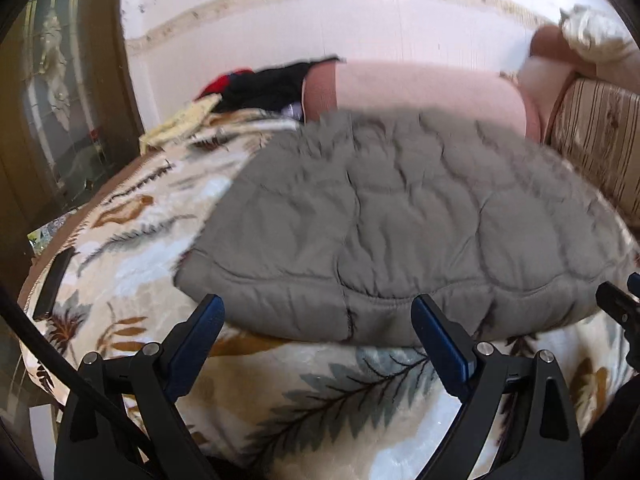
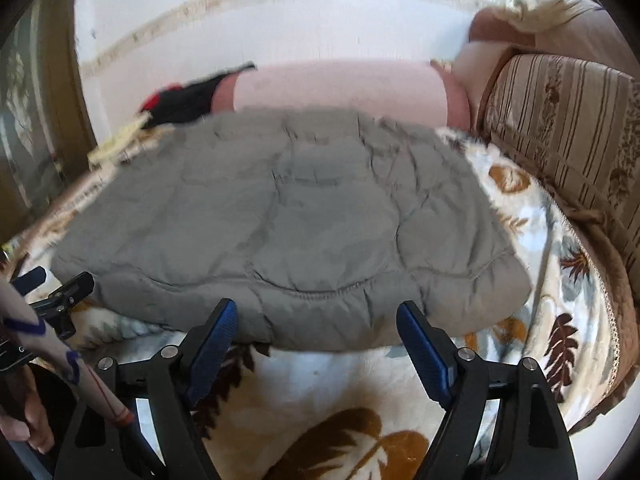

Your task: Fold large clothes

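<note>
Gray quilted garment [image 1: 400,216], puffy and stitched in rounded panels, is lying spread flat on the plush leaf-print blanket [image 1: 132,248] covering the bed, with a pink cushion [image 1: 424,88] at the far side. Both tongs are hovering just short of its near hem: the left gripper [image 1: 318,334] and the right gripper [image 2: 316,338] are standing wide apart, gripping nothing. The fold looks to be between steps; next, each pair of jaws probably needs to pinch the thick near edge and carry it toward the far side.
</note>
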`<state>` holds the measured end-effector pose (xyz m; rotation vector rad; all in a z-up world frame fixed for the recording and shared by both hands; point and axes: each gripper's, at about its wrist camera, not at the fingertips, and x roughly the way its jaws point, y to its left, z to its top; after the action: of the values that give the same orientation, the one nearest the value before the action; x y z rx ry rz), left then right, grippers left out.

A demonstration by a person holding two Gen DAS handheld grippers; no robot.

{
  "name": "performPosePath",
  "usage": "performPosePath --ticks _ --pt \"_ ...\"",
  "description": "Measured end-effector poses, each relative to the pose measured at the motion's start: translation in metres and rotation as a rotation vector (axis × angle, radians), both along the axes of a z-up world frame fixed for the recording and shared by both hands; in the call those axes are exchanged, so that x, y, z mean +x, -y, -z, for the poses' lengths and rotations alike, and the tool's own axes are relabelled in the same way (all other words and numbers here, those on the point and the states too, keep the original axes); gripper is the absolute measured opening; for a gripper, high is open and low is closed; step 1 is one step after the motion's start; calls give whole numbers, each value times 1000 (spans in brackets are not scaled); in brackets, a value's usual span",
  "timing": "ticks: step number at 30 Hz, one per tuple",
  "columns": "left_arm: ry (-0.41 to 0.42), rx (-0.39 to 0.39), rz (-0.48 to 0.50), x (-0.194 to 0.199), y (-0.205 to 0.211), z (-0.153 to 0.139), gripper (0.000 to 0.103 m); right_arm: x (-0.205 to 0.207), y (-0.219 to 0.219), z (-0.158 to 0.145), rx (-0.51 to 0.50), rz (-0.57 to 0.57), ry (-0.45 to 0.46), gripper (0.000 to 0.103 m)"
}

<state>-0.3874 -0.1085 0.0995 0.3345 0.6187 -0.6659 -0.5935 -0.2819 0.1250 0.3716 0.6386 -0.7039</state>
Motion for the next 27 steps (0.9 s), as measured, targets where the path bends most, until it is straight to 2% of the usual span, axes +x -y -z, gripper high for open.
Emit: performPosePath --ticks 4,9,11,13,15,17,19,21,25,27 --pt "-9 -54 9 -17 -16 -29 94 -11 -15 -19 -19 -4 51 86" --pt "7 -185 40 -48 -36 -87 95 -28 -33 -65 1 -8 117 86" --pt "26 -245 47 -59 -38 -106 100 -33 -42 -88 -42 -9 148 89" --pt "62 -254 51 -68 -35 -114 103 -36 -50 -106 -110 -25 182 94" --pt "83 -254 54 -71 -30 -111 103 -34 -54 -110 -174 -19 198 94" --pt "69 -230 36 -62 -24 -97 103 -29 -49 -100 -194 -18 207 94" --pt "12 -203 22 -45 -18 -80 103 -20 -37 -80 -173 15 190 94" --pt "-7 -185 -11 -32 -14 -64 103 -14 -27 -64 -131 15 186 94" --pt "-89 -120 -40 -6 9 -27 103 8 -11 -23 -120 4 92 94" --pt "-109 -84 -45 2 22 -10 103 13 -1 -12 -88 13 69 94"
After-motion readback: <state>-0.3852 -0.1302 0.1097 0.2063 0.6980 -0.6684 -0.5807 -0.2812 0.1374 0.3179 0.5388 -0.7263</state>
